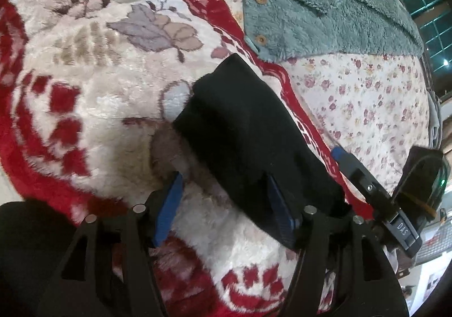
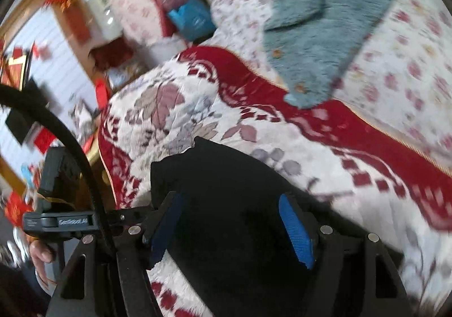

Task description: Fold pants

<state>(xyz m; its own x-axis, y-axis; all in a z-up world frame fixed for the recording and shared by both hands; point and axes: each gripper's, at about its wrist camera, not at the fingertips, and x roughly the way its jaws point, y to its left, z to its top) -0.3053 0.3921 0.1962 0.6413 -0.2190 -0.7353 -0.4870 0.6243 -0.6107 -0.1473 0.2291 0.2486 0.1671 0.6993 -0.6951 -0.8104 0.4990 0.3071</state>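
Observation:
The black pants lie as a folded bundle on a cream and red plush blanket. My left gripper is open at the bundle's near end. Its left pad stands clear of the cloth, while the cloth's edge drapes over its right pad. In the blurred right wrist view the pants spread under my right gripper, which is open with black cloth between its blue pads, not pinched. The right gripper's fingertip shows just right of the bundle.
A teal fleece garment with wooden buttons lies farther back on a small-flowered quilt. The blanket's edge drops off at the left, with a cluttered room beyond. A hand holds the left gripper's handle there.

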